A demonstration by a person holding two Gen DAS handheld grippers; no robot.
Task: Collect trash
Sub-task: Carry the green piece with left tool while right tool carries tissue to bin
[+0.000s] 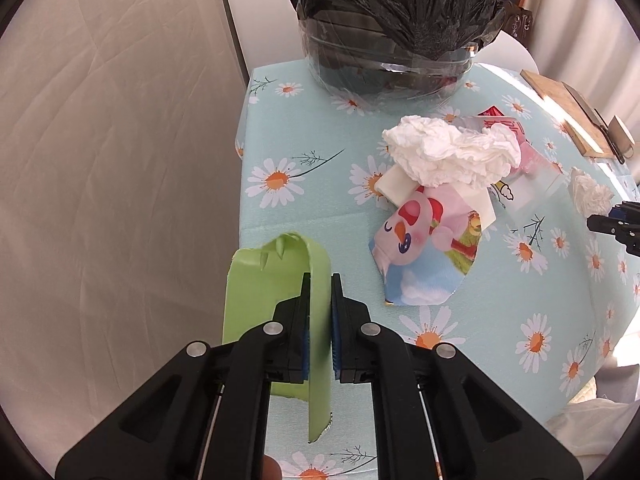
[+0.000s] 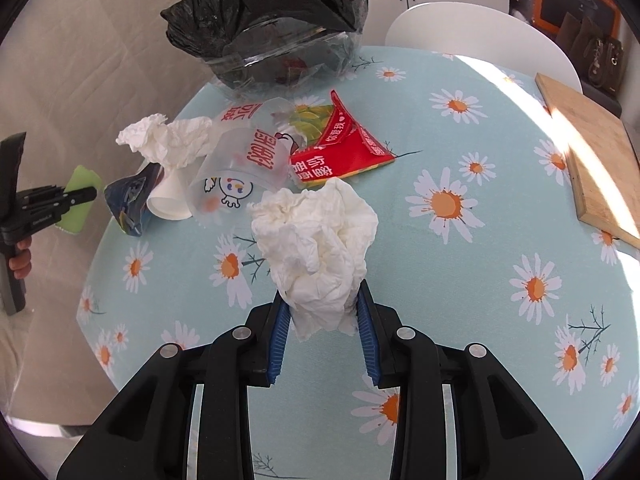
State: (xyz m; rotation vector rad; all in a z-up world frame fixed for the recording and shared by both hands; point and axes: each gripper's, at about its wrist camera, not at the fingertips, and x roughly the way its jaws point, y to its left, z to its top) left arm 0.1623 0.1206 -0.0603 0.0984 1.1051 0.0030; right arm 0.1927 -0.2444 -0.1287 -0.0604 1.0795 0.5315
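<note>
Left gripper (image 1: 321,280): jaws clamped on a folded light-green plastic wrapper (image 1: 276,280), which hangs clear of the bench.
Right gripper (image 2: 323,300): jaws closed on the lower end of a crumpled white paper tissue (image 2: 316,240); most of the wad stands out beyond the jaw tips.
Bench (image 2: 460,280): round top under a pale-blue cloth printed with white daisies, below both jaws.
Bin: clear plastic bin lined with a black bag (image 1: 392,28), at the far edge of the bench, well ahead of the left jaws.
Litter heap: between the jaws and the bin, ahead and to the right of the left jaws. It holds a second crumpled white tissue (image 1: 448,152), a cartoon-printed pastel wrapper (image 1: 424,256), a clear plastic cup with red lettering (image 2: 240,176), a small white paper cup (image 2: 168,200) and a torn red foil packet (image 2: 340,152).
Wooden cutting board (image 2: 592,160): on the bench, far to the right of the right jaws.
Person: fingers (image 2: 20,260) around the left gripper's handle.
</note>
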